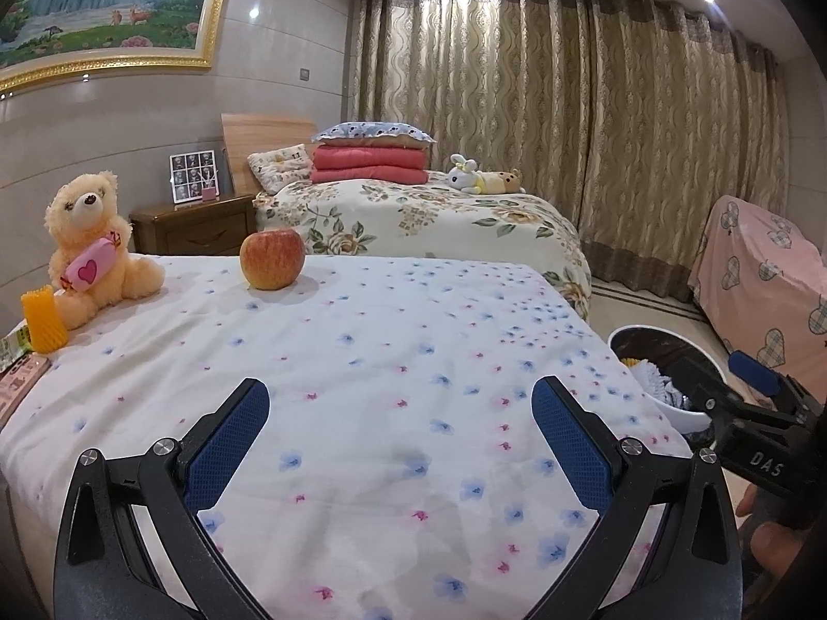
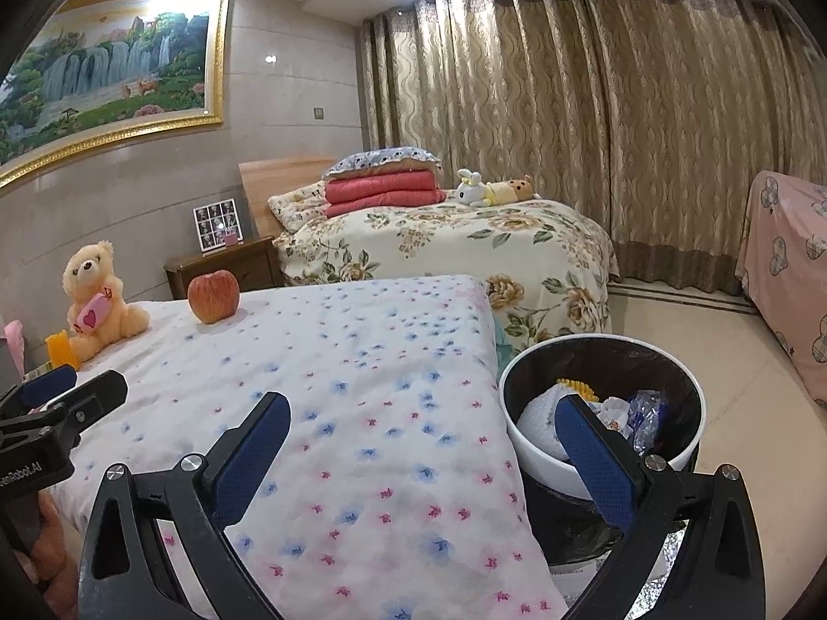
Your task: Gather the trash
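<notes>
A white trash bin (image 2: 594, 338) lined with a black bag stands on the floor at the bed's right side, with white foam, a blue wrapper (image 2: 646, 413) and something yellow inside. My right gripper (image 2: 424, 454) is open and empty; its right finger hangs over the bin, its left over the bedspread. My left gripper (image 1: 403, 439) is open and empty above the middle of the bedspread (image 1: 393, 341). An orange foam net (image 1: 44, 318), a green wrapper (image 1: 10, 346) and a pink packet (image 1: 20, 385) lie at the far left of the bed. The bin (image 1: 646, 330) also shows at the right.
A red apple (image 1: 272, 258) and a teddy bear (image 1: 88, 248) sit at the far end of the bedspread. Beyond are a wooden nightstand (image 1: 196, 225), a second bed (image 1: 439, 222) and curtains. A pink covered piece of furniture (image 2: 791, 279) stands right of the bin.
</notes>
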`<state>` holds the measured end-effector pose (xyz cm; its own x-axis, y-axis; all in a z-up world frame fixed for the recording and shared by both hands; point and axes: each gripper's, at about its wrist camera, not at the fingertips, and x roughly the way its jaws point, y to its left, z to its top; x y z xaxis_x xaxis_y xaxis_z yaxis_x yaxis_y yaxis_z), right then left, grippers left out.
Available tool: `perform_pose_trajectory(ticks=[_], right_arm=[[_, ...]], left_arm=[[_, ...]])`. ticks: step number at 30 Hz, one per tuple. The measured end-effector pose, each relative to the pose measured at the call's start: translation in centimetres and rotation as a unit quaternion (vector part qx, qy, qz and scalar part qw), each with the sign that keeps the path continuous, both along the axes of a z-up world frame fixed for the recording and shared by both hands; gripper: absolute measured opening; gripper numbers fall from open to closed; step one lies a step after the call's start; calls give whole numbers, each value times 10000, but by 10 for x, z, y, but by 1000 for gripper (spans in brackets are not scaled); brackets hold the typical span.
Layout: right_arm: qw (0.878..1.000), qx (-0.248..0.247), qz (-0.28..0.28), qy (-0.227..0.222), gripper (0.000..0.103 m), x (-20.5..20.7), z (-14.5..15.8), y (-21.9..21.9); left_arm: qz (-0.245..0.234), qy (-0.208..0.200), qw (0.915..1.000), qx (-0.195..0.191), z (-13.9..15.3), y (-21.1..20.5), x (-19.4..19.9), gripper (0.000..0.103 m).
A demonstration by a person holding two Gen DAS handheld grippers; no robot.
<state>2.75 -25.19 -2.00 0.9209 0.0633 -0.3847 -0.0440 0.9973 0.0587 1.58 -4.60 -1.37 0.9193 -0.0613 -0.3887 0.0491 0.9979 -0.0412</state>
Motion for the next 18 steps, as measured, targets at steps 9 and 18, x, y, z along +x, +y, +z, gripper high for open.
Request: perform_pose_trajectory(ticks=[9, 18], right_arm=[[9999, 61, 46, -112, 103, -2, 4, -2], [9999, 113, 70, -90, 103, -3, 3, -4]], left_arm=[[-12, 4, 10000, 10, 0, -2, 0, 103], [-33, -36, 10000, 55, 1, -5, -2, 103]])
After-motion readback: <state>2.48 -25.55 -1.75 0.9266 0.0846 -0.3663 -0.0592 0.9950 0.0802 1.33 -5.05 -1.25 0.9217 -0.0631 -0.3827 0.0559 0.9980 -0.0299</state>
